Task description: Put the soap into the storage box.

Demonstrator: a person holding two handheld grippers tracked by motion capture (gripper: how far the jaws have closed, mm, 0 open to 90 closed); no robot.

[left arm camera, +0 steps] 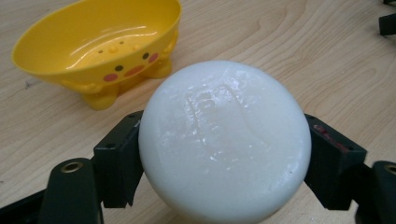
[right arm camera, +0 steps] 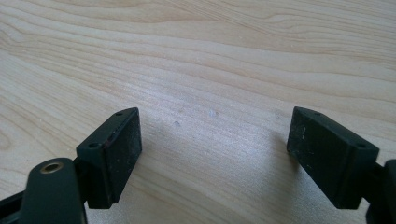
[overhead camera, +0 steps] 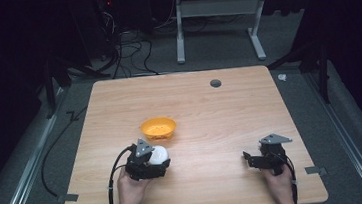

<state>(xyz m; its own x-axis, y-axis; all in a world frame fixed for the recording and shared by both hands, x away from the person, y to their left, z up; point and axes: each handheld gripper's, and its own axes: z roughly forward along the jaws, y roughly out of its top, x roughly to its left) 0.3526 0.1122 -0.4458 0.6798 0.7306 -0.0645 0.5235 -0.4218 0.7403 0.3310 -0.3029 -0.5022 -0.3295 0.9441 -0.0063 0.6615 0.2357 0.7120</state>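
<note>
Between left jaws, white soap (left arm camera: 224, 140)

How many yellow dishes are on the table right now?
1: the yellow dish sits mid-table, just beyond the white soap clamped in the left gripper.

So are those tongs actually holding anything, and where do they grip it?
The left tongs hold a white soap bar, pinched at its two opposite sides. The right tongs hold nothing.
</note>
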